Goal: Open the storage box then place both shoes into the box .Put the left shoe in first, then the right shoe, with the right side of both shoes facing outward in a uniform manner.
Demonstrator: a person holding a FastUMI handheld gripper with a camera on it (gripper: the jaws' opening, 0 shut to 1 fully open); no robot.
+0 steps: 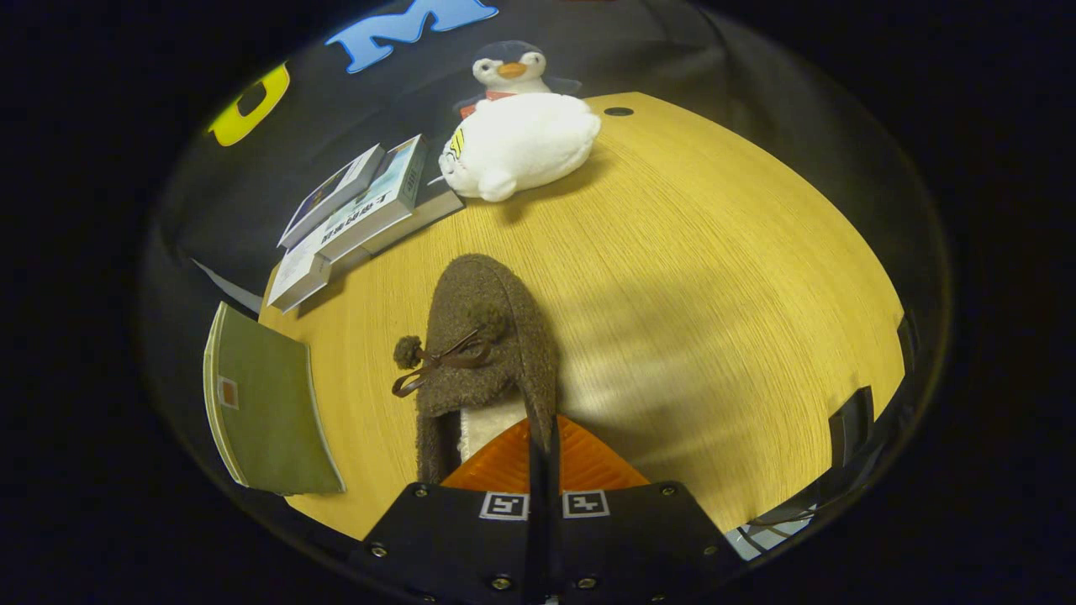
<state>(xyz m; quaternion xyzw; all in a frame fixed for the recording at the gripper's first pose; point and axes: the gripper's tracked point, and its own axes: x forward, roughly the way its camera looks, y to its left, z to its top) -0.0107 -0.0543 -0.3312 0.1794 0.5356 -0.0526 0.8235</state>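
A green book (269,403) is lying flat at the left, hanging partly over the edge of the wooden table (714,277). Just beyond it, a stack of three books (357,210) is sitting near the far left edge, leaning fanned out. One brown fuzzy slipper (483,353) with a pompom bow is pointing away, toe toward the far side, heel at the gripper (543,437). The gripper's fingers are pressing together on the slipper's right heel wall, gap nearly nil, so it is holding the shoe's rim. Beyond the slipper, a white plush seal (521,144) is lying on the table, and a plush penguin (511,71) is sitting right behind it, touching. A small dark round hole (619,111) is showing near the far edge. Right of the slipper the tabletop is lying wide open out to its curved right edge. Count: four books, two plush toys, one slipper.
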